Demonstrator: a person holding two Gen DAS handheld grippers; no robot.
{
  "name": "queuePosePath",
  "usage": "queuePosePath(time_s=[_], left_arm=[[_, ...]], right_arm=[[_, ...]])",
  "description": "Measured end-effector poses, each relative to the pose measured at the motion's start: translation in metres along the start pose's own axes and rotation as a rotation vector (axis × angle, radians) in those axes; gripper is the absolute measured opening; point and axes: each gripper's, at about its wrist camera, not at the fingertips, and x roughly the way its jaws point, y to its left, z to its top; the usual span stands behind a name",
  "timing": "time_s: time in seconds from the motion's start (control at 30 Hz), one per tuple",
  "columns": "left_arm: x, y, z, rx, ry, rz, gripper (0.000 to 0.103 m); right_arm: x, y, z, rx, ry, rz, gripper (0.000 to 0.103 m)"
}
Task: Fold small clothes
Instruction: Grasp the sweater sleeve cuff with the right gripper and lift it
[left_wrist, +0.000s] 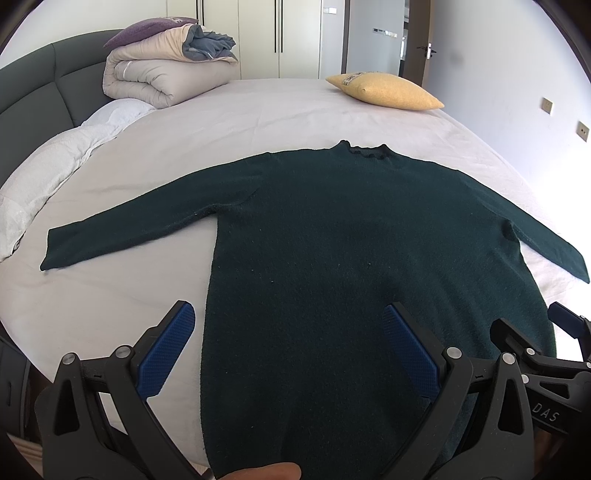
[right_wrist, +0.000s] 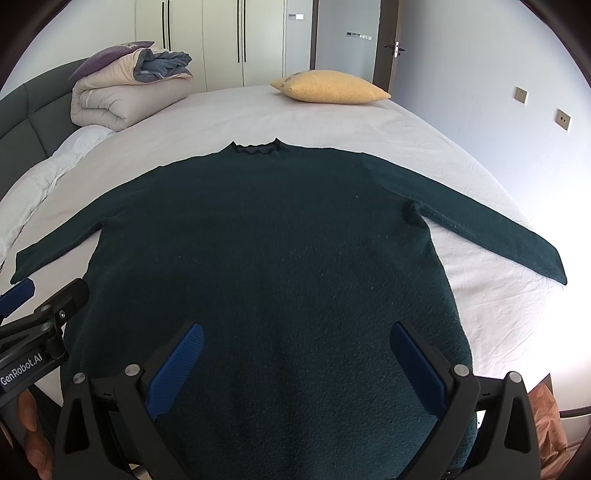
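On bed (left_wrist: 258, 110), green sweater (left_wrist: 351, 240) flat, hem cut off, both hand-held grippers (left_wrist: 288, 343) (right_wrist: 295, 354) agape.

My sweater (right_wrist: 266, 258) was a fuzzy, matt dark-green knit, flecked with lint. The sheet (left_wrist: 258, 110) under it was smooth, faintly creased cloth. My tongs' pads (right_wrist: 177, 373) were ribbed blue rubber on matt black plastic, with shiny metal pins.

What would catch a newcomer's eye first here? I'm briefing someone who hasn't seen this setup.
The dark green sweater dominates, spread flat on the white bed, sleeves out, collar far from the camera. Both grippers, left and right, hang open over its hem. Behind, a yellow pillow and a rolled duvet sit near the headboard.
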Motion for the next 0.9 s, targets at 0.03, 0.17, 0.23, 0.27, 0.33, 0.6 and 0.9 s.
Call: queuePosePath(time_s=[0.03,0.17,0.23,0.27,0.33,0.6,0.9], left_arm=[[0.001,0.000,0.000,0.001,0.002,0.001,0.103],[0.008,0.000,0.001,-0.003,0.013,0.010,0.103],[0.013,0.000,0.003,0.000,0.014,0.004,0.103],[0.014,0.000,0.003,0.004,0.006,-0.004,0.103],[0.018,0.002,0.004,0.000,0.001,-0.042,0.103],[0.053,0.016,0.024,-0.103,0.105,-0.183,0.103],[0.089,0.014,0.051,-0.154,0.121,-0.266,0.103]], right_arm=[[0.000,-0.002,0.002,0.002,0.003,0.002,0.103],[0.002,-0.011,0.005,0.028,0.010,0.020,0.103],[-0.002,-0.026,0.011,0.076,-0.024,0.052,0.103],[-0.006,-0.037,0.013,0.106,-0.052,0.070,0.103],[-0.015,-0.066,0.022,0.169,-0.109,0.085,0.103],[-0.034,-0.283,0.006,0.699,-0.253,0.092,0.103],[0.002,-0.438,-0.056,1.133,-0.238,0.193,0.098]])
